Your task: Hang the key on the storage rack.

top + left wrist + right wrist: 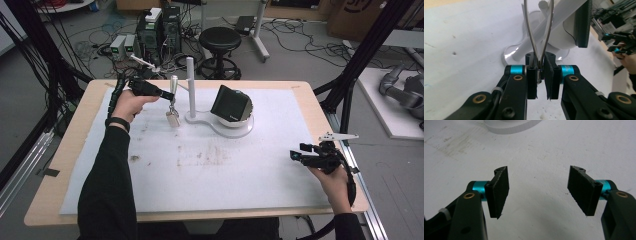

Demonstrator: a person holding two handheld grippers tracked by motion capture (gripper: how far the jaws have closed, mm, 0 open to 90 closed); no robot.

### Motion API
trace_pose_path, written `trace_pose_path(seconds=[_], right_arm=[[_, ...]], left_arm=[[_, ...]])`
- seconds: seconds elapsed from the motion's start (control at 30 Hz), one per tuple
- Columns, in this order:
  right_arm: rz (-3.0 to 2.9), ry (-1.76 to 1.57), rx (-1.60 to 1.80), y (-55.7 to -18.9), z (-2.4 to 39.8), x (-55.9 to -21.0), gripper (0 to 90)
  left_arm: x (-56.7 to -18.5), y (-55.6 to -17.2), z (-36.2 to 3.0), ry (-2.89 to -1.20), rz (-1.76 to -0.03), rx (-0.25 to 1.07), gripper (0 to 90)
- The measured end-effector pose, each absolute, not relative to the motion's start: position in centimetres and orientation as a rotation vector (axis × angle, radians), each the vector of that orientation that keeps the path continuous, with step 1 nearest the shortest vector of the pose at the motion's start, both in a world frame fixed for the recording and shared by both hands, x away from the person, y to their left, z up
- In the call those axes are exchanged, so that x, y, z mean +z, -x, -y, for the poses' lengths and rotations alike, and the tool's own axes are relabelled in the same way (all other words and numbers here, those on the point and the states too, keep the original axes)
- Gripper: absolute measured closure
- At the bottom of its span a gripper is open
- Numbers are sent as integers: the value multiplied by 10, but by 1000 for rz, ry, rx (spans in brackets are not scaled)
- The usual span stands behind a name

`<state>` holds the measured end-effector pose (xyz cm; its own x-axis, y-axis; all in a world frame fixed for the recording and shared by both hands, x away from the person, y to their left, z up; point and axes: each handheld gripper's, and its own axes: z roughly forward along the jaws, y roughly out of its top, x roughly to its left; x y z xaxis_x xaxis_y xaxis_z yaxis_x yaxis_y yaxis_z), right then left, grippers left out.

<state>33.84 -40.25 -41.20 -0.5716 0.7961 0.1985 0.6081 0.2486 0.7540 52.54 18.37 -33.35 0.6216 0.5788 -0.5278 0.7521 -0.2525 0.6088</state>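
Observation:
My left gripper (168,94) is at the table's far left, shut on the narrow end of a thin metal wire loop (541,37). A small silver tag (173,119) hangs below that loop. Just right of it stands a white stand's upright post (190,82) on a flat white base (197,120). A black square panel (230,102) leans on the round white part of the base. Whether the loop touches the stand I cannot tell. My right gripper (295,155) hovers near the table's right edge, open, with bare white mat between its pads (499,190).
A white mat (200,170) covers most of the wooden table (70,150). Black frame struts (365,50) rise at both sides. Beyond the far edge are a black stool (220,42), computer boxes (160,30) and cables on the floor.

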Motion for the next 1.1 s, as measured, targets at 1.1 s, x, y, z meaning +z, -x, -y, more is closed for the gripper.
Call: trace_pose_path(seconds=[1.1], right_arm=[[-2305,-1323,1222,-338,402,-414,344]], left_arm=[[-329,-530,-184,-1979,-1051,-258,815]])
